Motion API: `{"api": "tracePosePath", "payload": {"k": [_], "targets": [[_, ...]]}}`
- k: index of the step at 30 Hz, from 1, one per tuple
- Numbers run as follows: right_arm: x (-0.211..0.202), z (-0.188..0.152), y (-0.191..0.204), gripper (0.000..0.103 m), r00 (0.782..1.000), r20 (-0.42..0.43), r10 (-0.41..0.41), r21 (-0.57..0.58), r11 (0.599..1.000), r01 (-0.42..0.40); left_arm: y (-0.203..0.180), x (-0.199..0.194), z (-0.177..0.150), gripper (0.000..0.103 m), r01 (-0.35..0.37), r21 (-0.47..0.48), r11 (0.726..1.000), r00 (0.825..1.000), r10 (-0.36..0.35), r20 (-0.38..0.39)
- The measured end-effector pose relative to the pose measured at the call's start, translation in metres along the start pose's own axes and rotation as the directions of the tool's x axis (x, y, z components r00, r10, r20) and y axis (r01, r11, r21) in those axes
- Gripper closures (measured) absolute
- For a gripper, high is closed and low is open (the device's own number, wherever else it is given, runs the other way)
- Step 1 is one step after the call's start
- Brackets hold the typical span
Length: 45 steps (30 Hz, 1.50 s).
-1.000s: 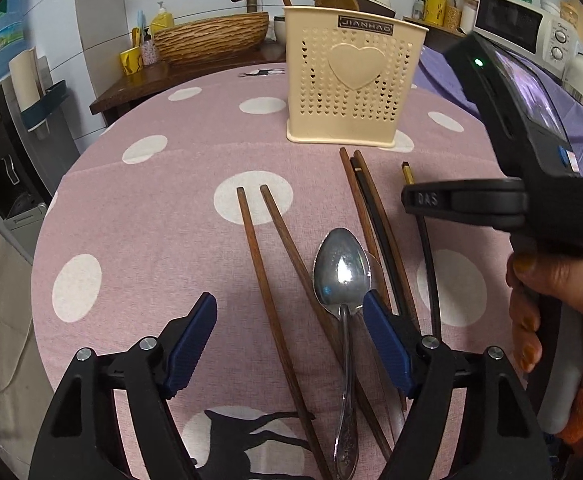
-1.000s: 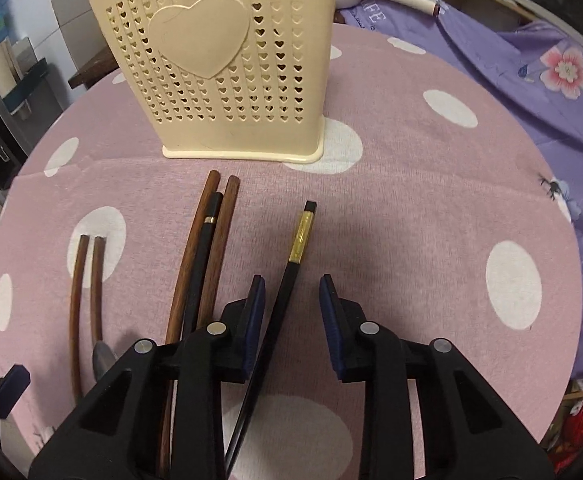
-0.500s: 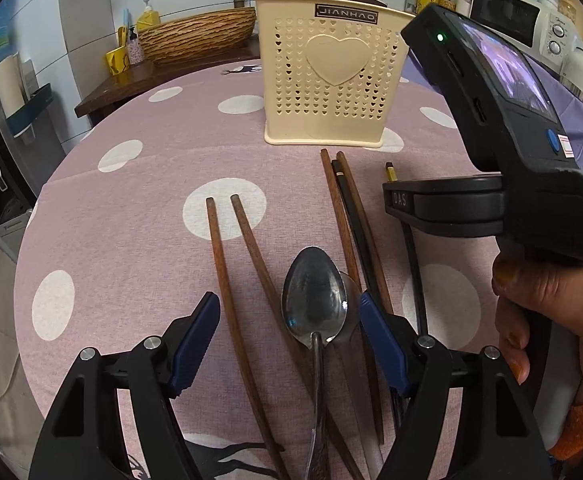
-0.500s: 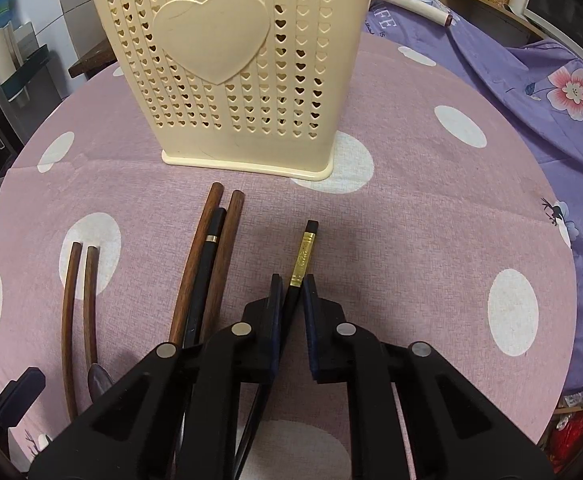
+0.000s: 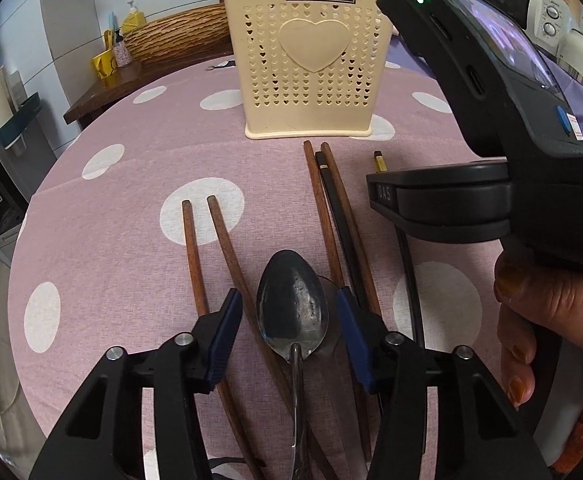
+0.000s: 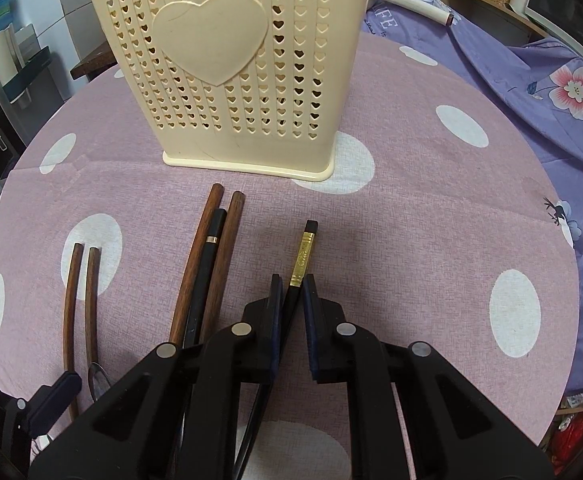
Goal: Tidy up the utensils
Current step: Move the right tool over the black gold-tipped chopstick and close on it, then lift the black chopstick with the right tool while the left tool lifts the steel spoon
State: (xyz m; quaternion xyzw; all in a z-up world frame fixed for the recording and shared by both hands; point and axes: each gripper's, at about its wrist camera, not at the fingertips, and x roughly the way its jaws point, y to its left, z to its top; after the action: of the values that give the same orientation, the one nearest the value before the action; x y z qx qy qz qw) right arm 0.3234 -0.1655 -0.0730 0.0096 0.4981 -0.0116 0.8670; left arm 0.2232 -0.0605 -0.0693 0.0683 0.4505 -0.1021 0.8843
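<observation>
Two grippers are seen: right gripper is pinched on black gold-banded chopstick lying on tablecloth; left gripper jaws, just closing, are spread around spoon near cream utensil holder

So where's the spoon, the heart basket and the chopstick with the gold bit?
spoon (image 5: 293,300): left wrist view, on its bowl.
heart basket (image 6: 211,44): right wrist view, on the heart.
gold-banded chopstick (image 6: 304,258): right wrist view, on the gold band.

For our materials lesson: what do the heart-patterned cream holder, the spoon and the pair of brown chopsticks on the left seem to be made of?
Cream heart-patterned holder: likely moulded plastic, matt, with punched holes. Grey spoon: metal, dull reflective sheen. Brown chopstick pair: apparently wood, with visible reddish grain.
</observation>
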Motion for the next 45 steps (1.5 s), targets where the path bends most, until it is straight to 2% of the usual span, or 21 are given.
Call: {"api": "tracePosePath", "payload": {"k": [2,11,15,19,24,27,33,39,45], "targets": [[0.0,0.0,0.0,0.092,1.0,0.0,0.0,0.001,1.0,0.0,-0.001,0.002,0.0,0.067,0.004,-0.004,1.0,1.0,-0.004,-0.011],[0.001,0.001,-0.002,0.093,1.0,-0.003,0.008,0.014,1.0,-0.007,0.003,-0.007,0.003,0.067,0.017,-0.023,1.0,1.0,-0.017,0.016],[0.0,-0.001,-0.011,0.095,0.999,0.01,0.051,0.054,0.997,-0.052,0.01,-0.021,0.007,0.067,0.038,-0.034,0.999,0.998,-0.036,0.058],[-0.011,-0.004,-0.02,0.095,0.995,0.052,0.08,0.079,0.993,-0.084,0.018,-0.037,0.013,0.067,0.064,-0.049,0.997,0.994,-0.059,0.097],[-0.044,-0.008,-0.03,0.095,0.983,0.133,0.123,0.095,0.986,-0.136,0.027,-0.061,0.022,0.067,0.092,-0.071,0.993,0.985,-0.081,0.151],[-0.07,-0.011,-0.037,0.095,0.969,0.189,0.159,0.096,0.979,-0.18,0.03,-0.074,0.025,0.068,0.101,-0.072,0.992,0.979,-0.086,0.183],[-0.121,-0.019,-0.052,0.095,0.924,0.297,0.241,0.06,0.961,-0.27,0.032,-0.093,0.026,0.069,0.108,-0.067,0.992,0.97,-0.091,0.226],[-0.157,-0.024,-0.058,0.095,0.884,0.356,0.302,-0.004,0.947,-0.321,0.033,-0.1,0.029,0.069,0.121,-0.071,0.99,0.965,-0.101,0.242],[-0.178,-0.025,-0.065,0.095,0.855,0.391,0.34,-0.021,0.932,-0.361,0.034,-0.105,0.038,0.069,0.132,-0.068,0.989,0.96,-0.111,0.258]]}}
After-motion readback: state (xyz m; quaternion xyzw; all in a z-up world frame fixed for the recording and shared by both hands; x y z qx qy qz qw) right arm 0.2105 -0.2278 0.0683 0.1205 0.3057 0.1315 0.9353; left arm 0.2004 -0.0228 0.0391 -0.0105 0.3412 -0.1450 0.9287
